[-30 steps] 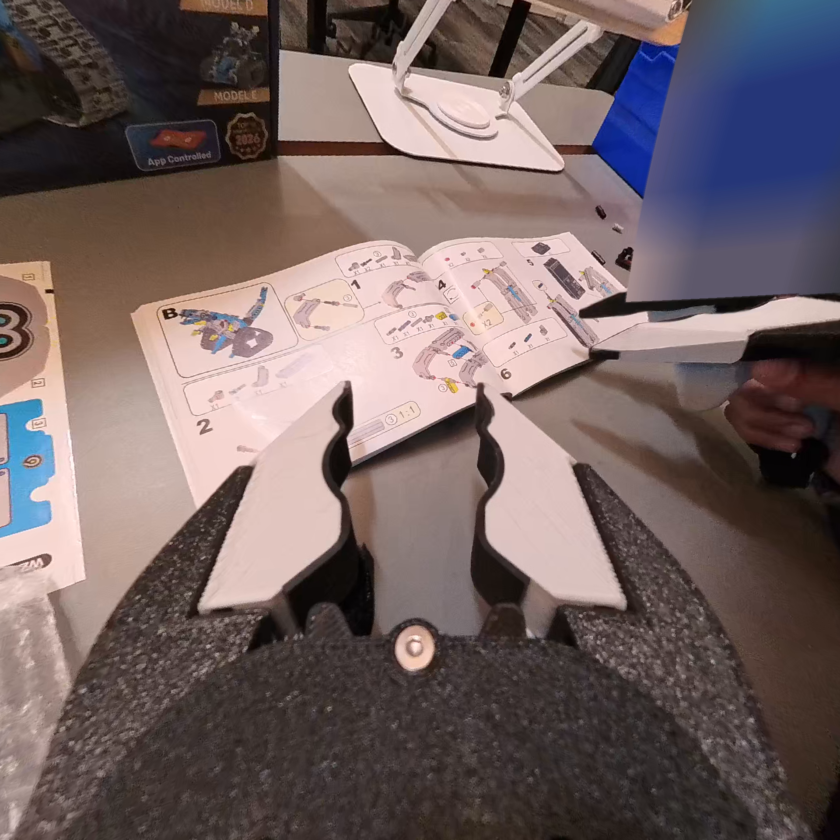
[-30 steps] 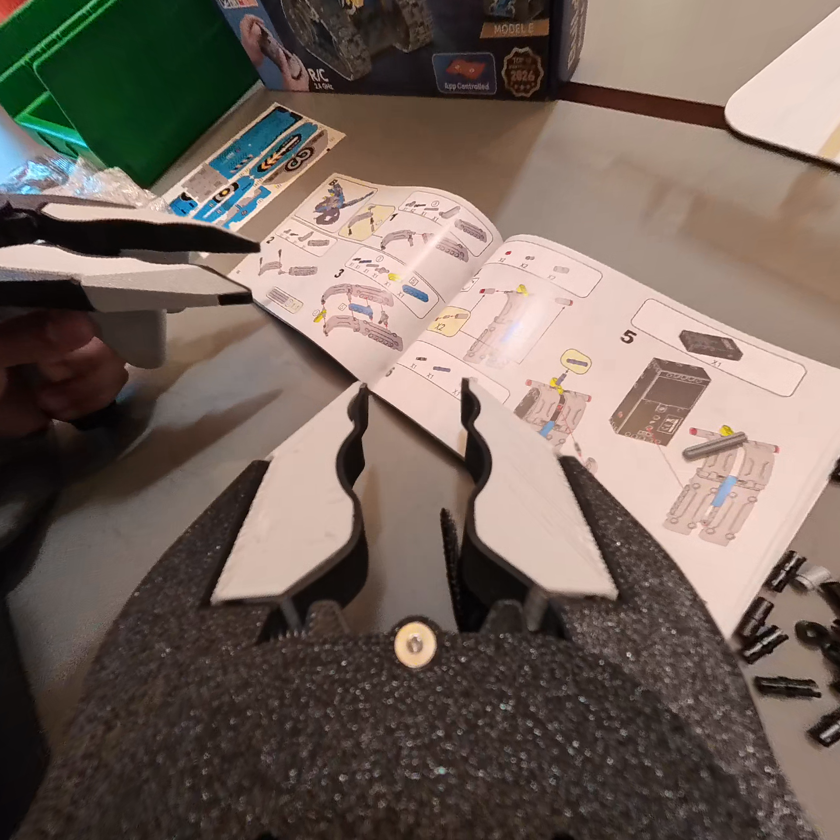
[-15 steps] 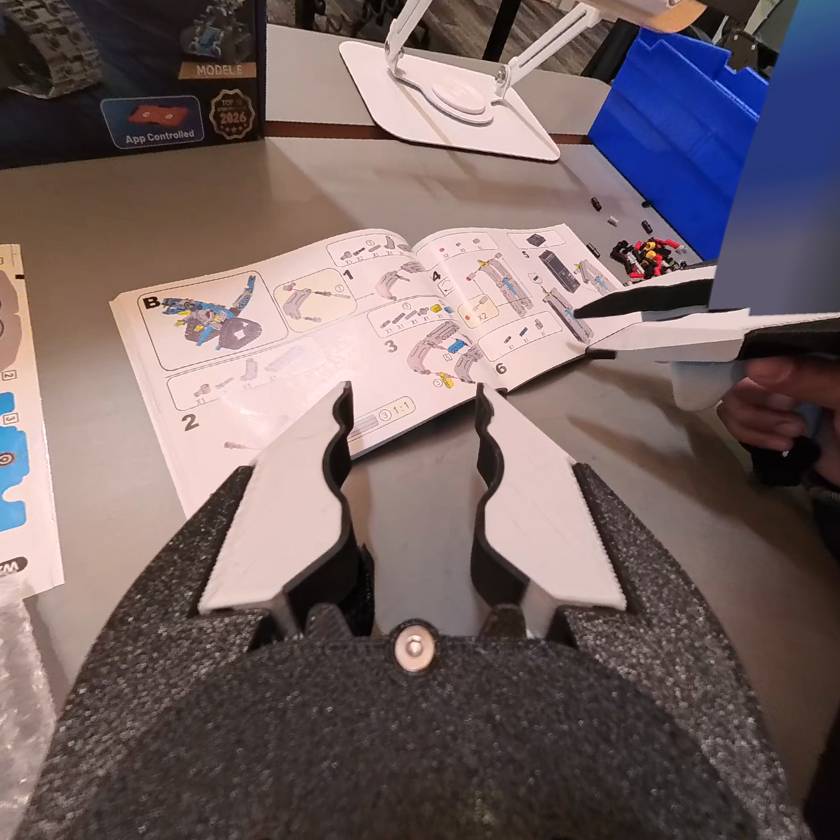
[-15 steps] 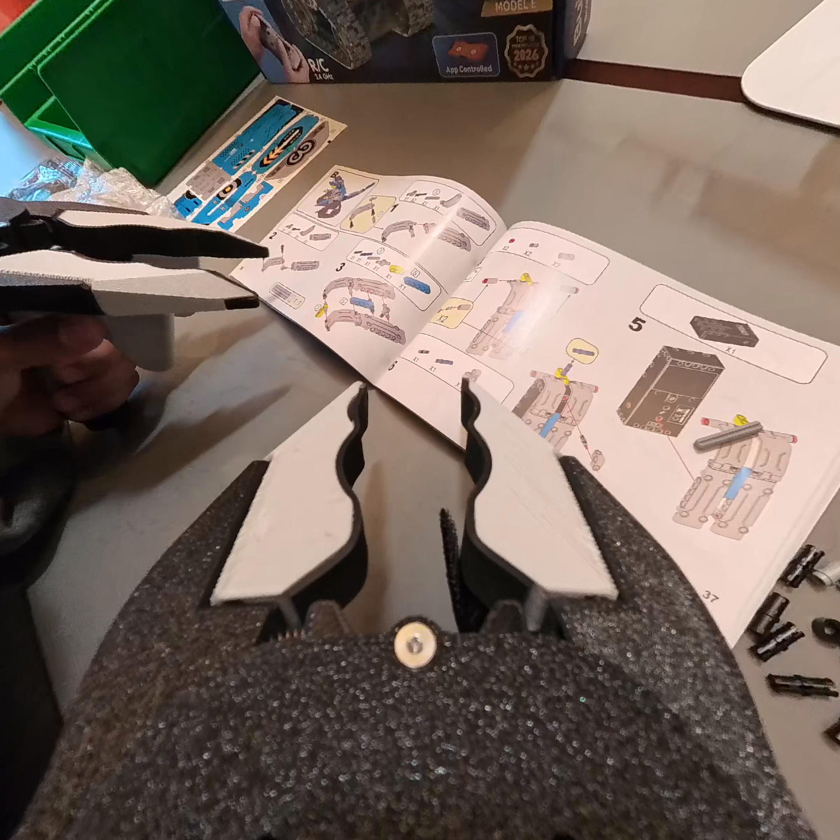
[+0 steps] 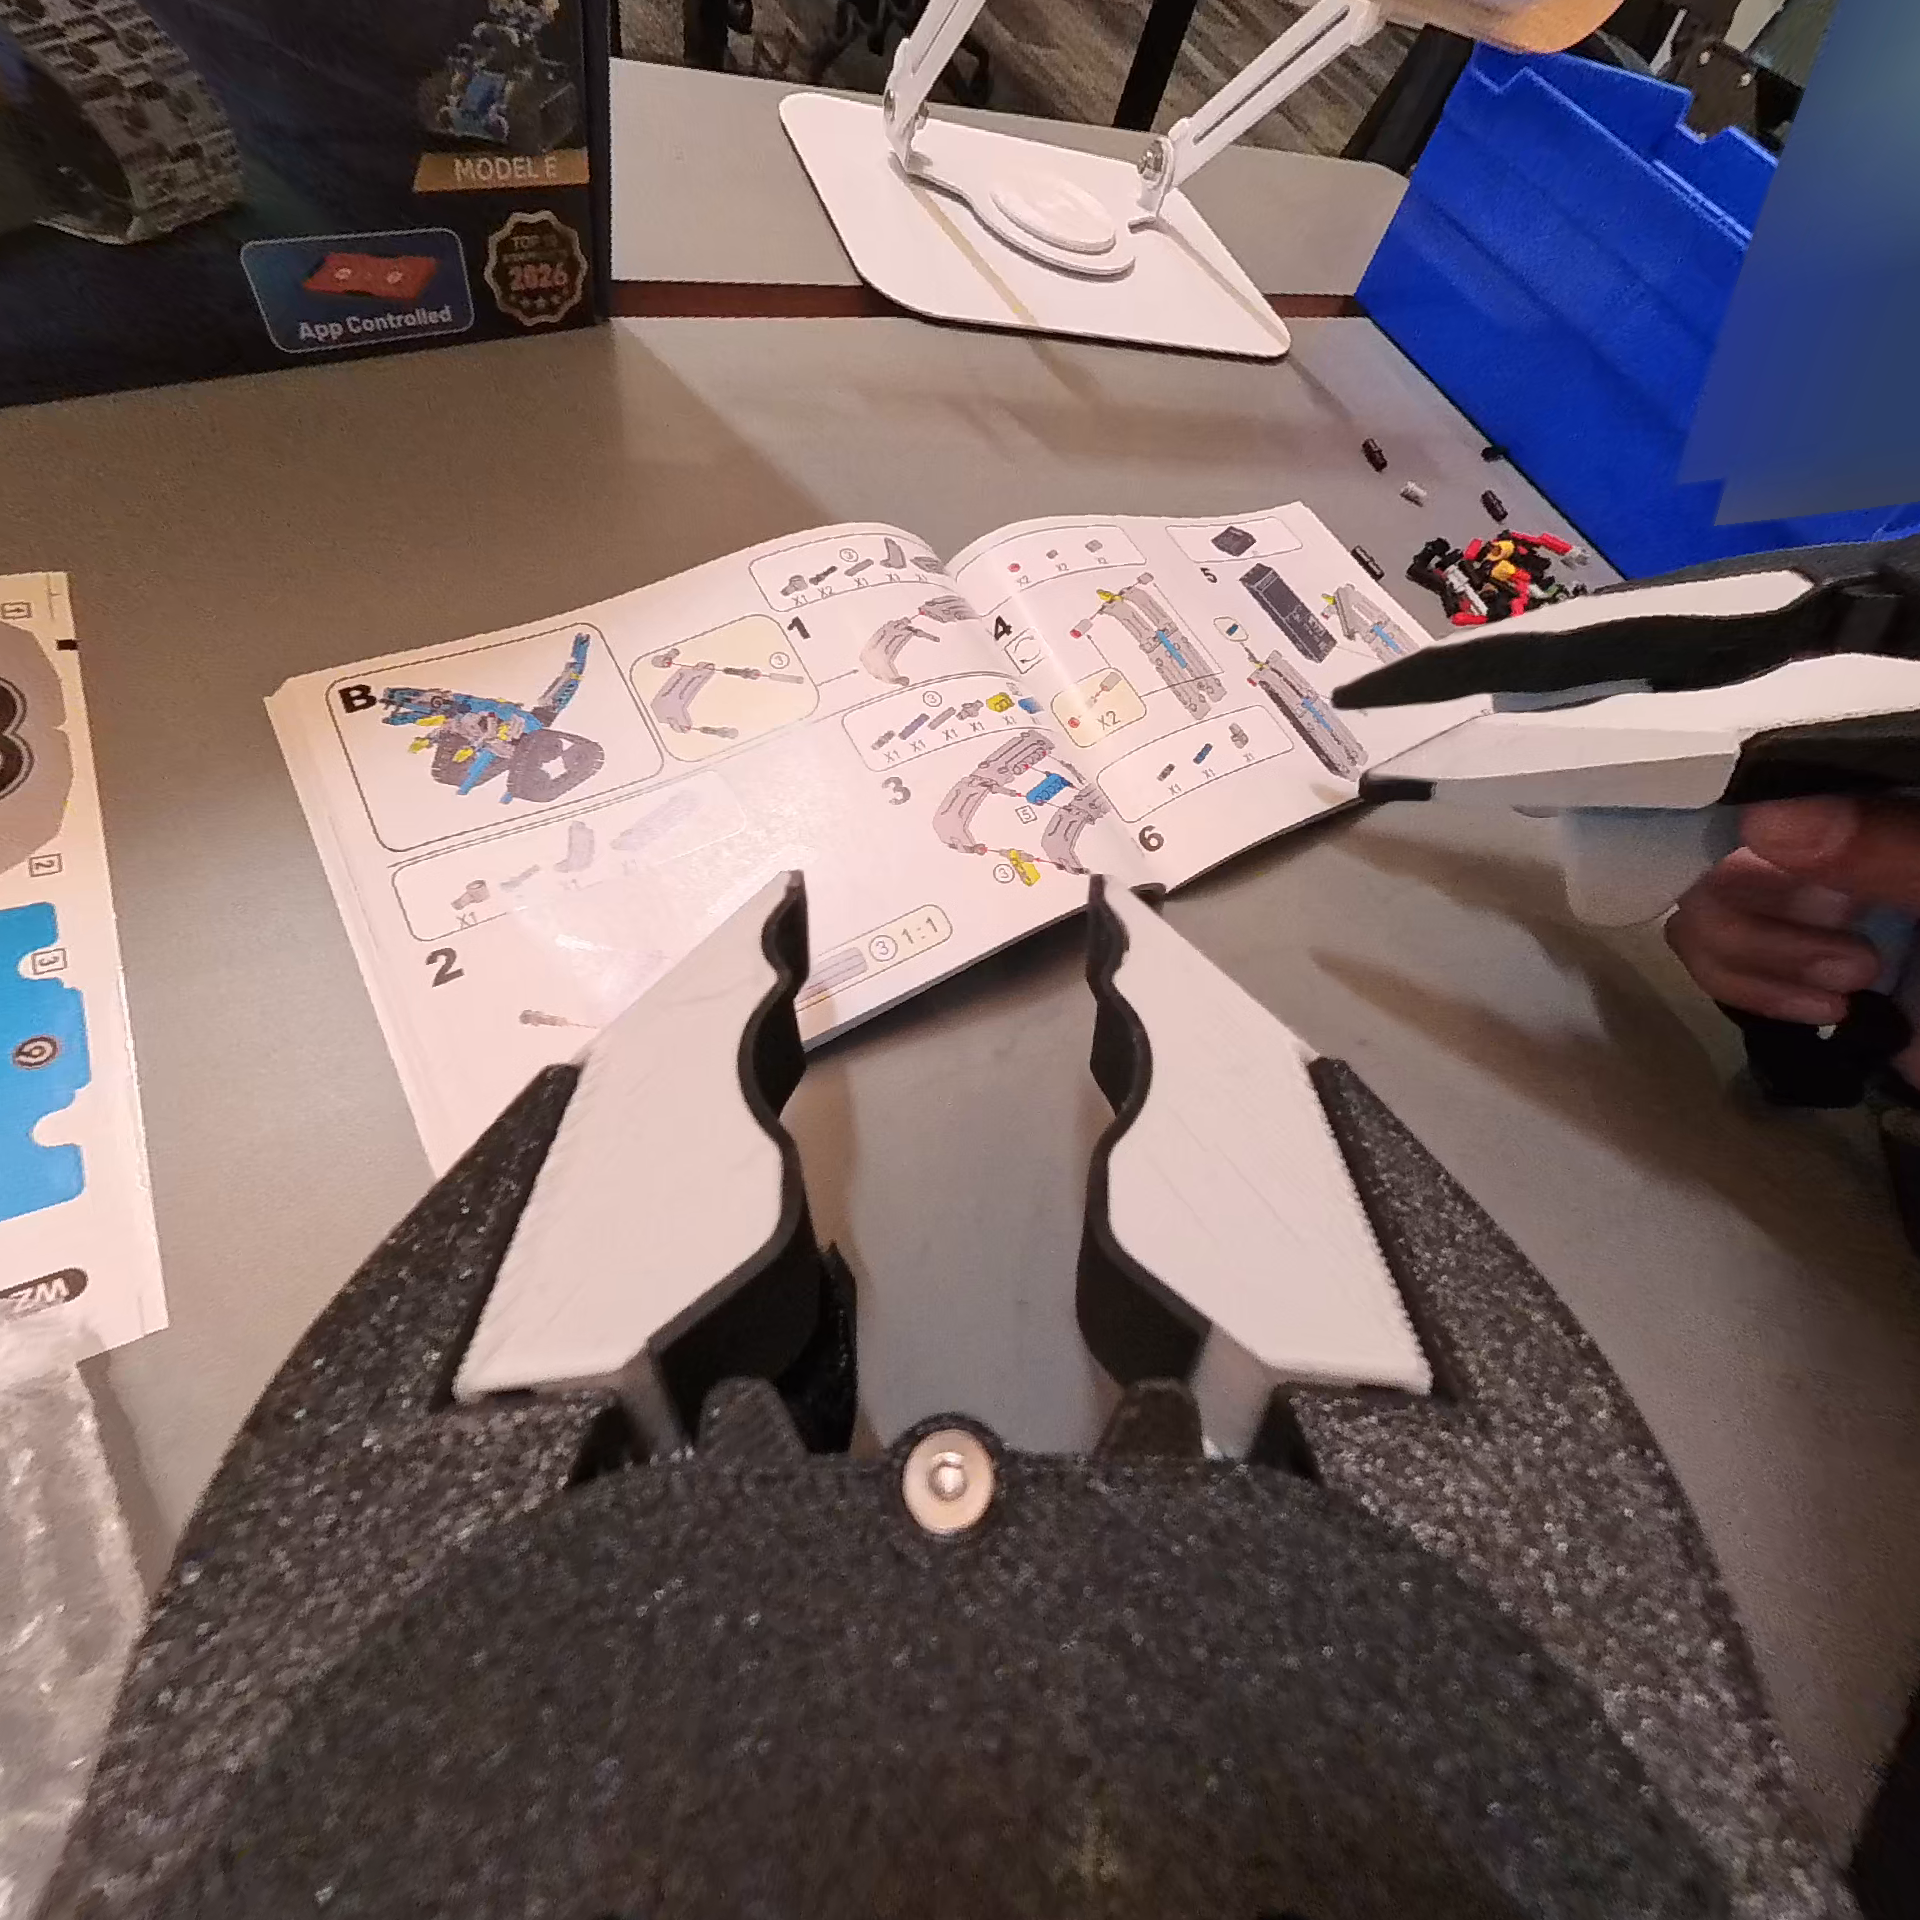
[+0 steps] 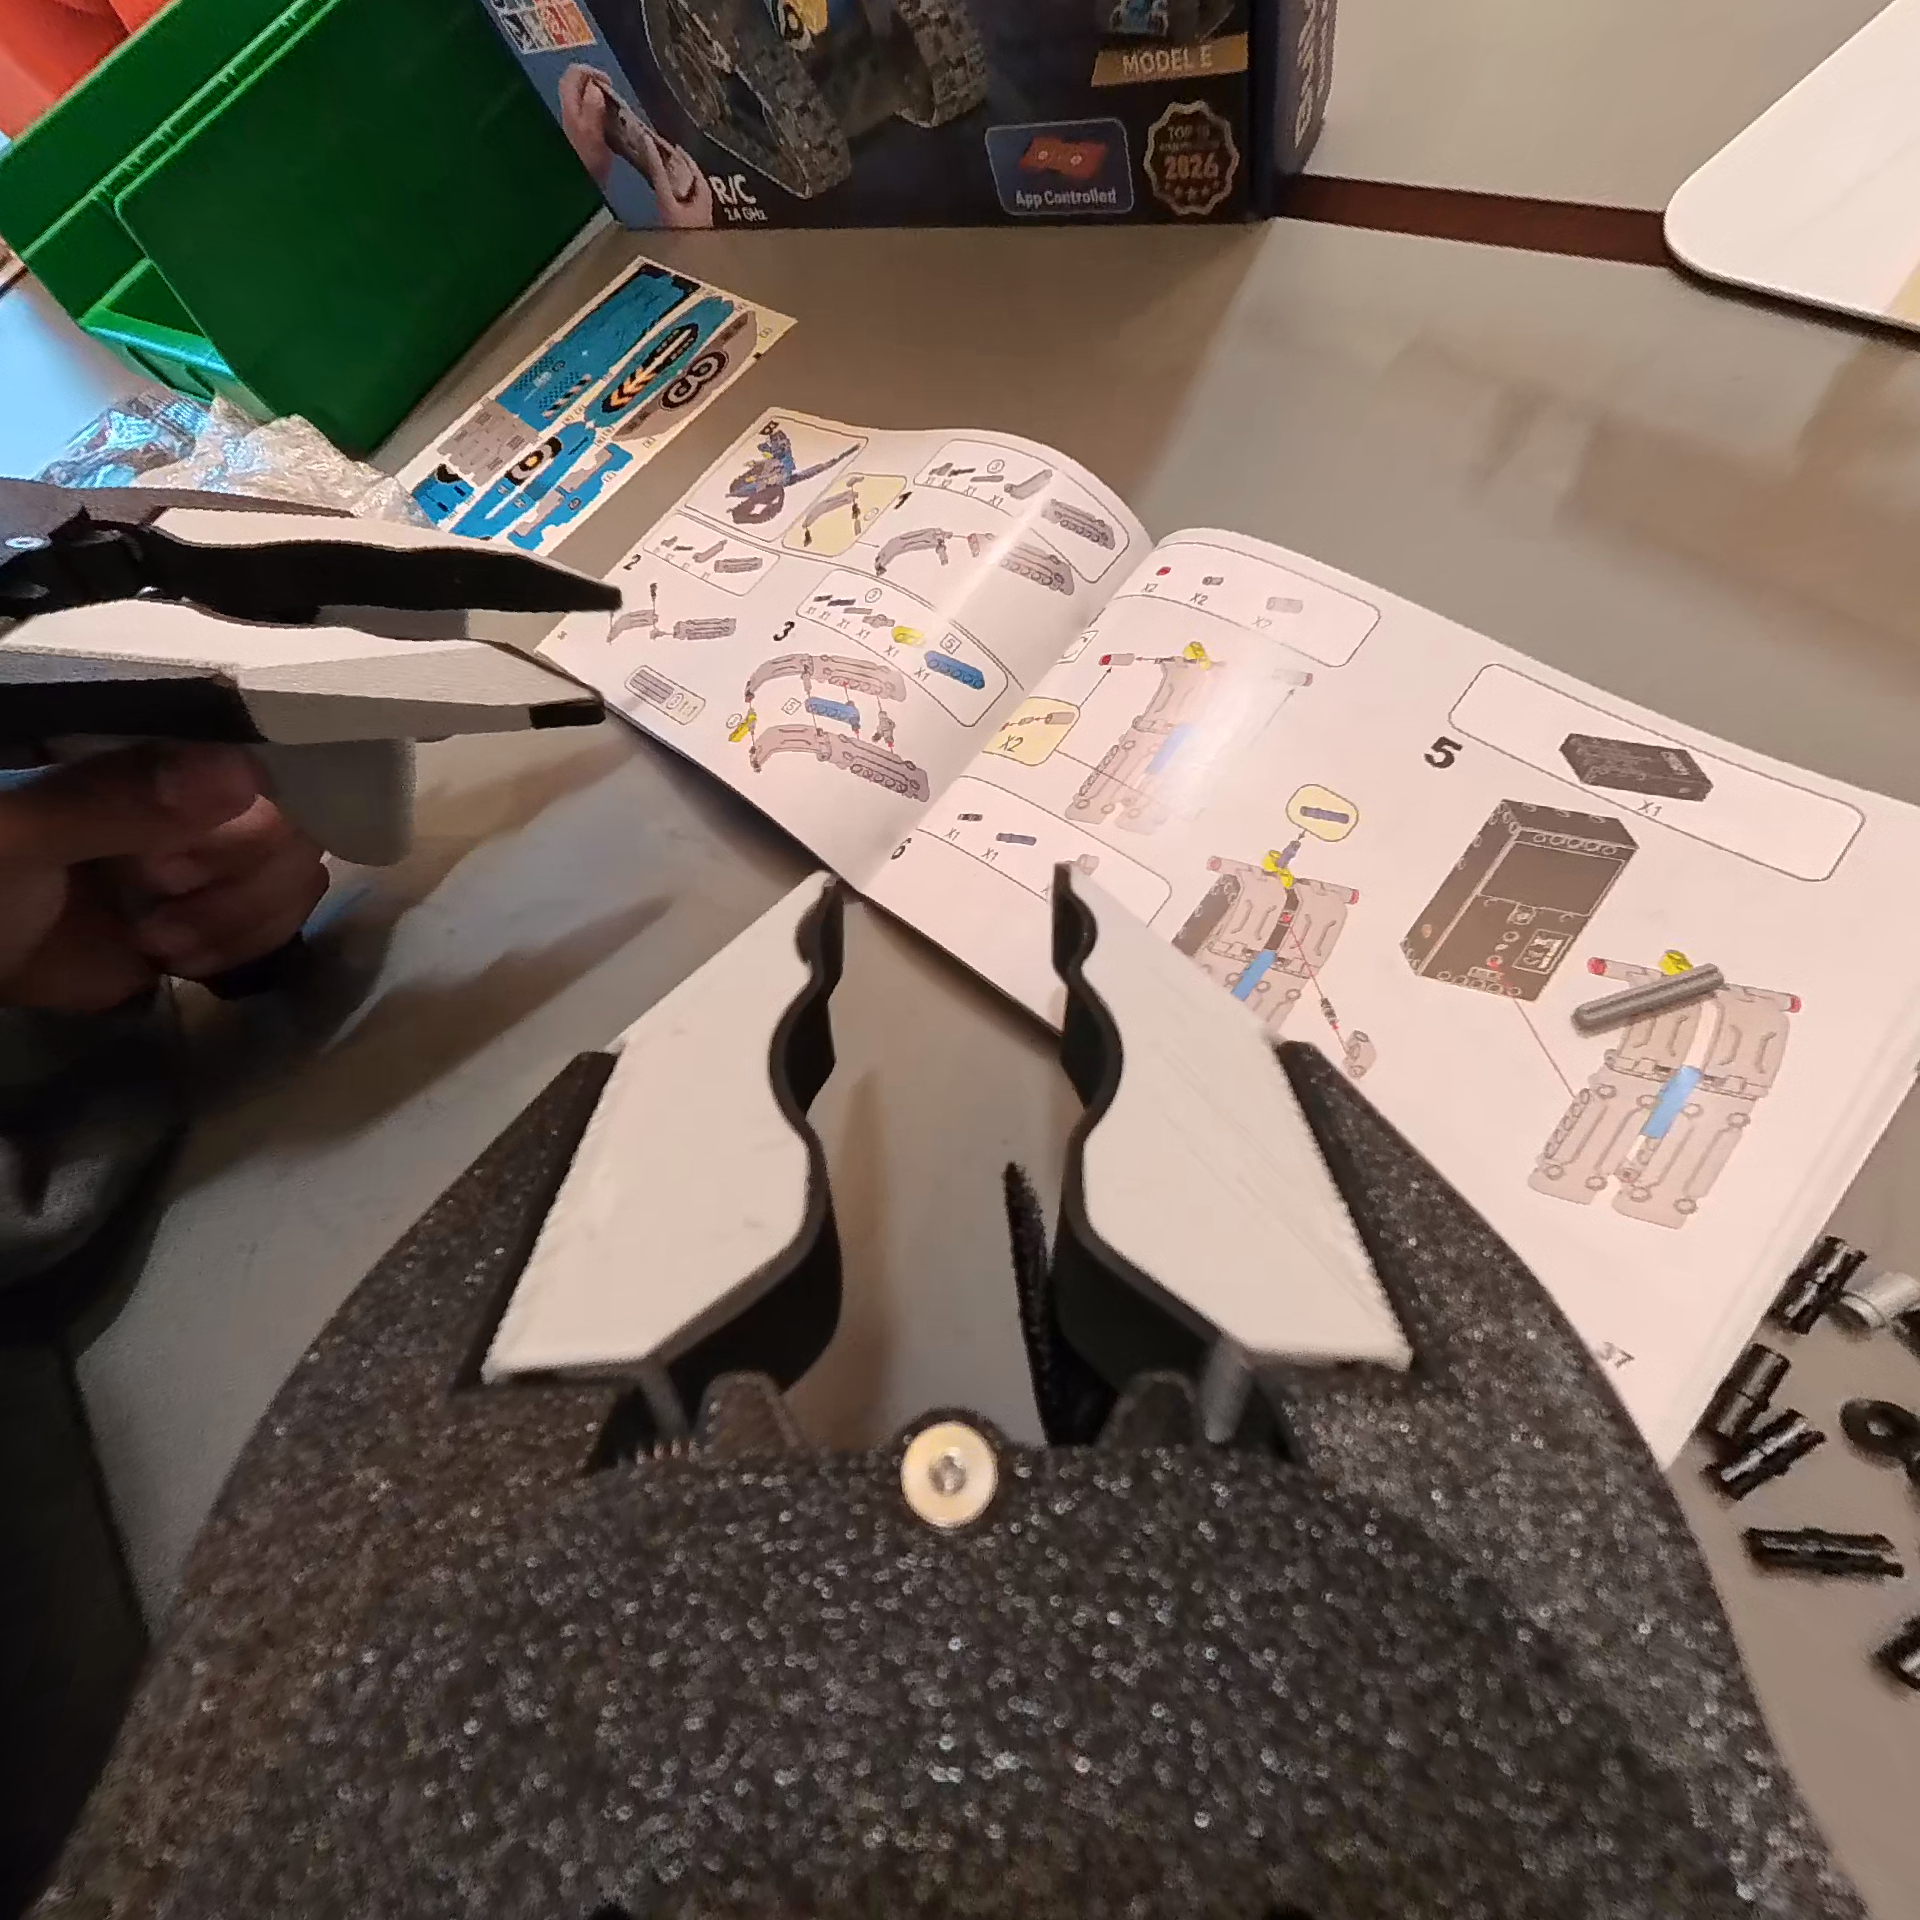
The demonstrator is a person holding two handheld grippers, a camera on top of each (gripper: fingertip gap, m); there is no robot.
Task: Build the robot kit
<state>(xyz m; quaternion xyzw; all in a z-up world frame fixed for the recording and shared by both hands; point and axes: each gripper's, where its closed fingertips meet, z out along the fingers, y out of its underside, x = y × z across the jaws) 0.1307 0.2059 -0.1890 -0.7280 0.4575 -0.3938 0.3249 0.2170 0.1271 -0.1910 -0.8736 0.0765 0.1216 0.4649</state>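
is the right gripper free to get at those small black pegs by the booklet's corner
Probably yes. The right gripper is open and empty, and the small black pegs lie loose on the bare table just off the booklet, nothing covering them.

booklet centre on table | sticker sheet left | loose parts right | box behind

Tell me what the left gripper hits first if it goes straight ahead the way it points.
Probably the open booklet: the left gripper, open and empty, points at its near edge just ahead. Its height above the table is unclear.
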